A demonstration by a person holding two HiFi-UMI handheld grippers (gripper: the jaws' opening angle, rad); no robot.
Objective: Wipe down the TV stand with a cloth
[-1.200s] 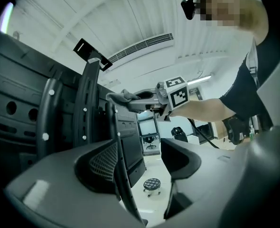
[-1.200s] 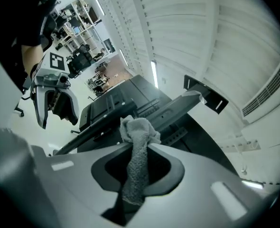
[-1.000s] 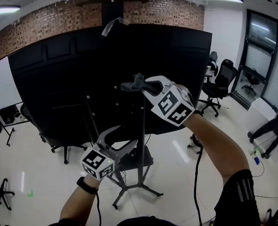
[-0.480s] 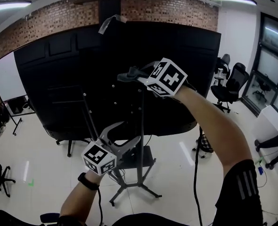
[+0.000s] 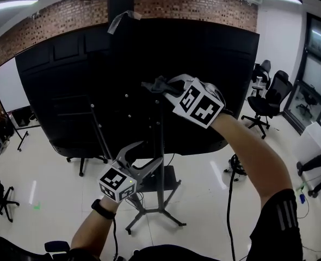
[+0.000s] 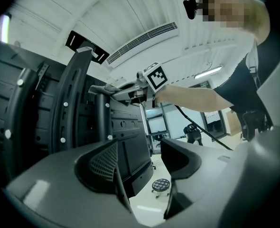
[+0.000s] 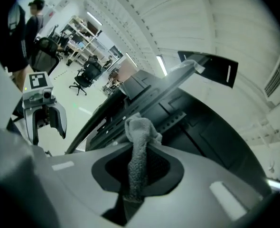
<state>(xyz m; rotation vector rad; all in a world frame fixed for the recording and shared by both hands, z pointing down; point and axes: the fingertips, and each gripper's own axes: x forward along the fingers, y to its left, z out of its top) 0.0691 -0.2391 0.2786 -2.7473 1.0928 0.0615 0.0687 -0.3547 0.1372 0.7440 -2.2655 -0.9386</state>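
Brick-walled office: the black metal TV stand [image 5: 161,167] rises at twelve o'clock, your right gripper [image 7: 138,175] with jaws pinching the grey terry cloth [image 7: 140,132] beside its upper rail. Press flat, stroke slowly downward; left gripper [image 6: 141,165], seven o'clock, gapes empty

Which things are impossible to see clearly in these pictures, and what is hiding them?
- Head view: the right hand-held gripper hides its cloth, so contact with the TV stand is unclear.
- Head view: the left hand-held gripper covers part of the lower shelf.
- Dust: too small in every view.
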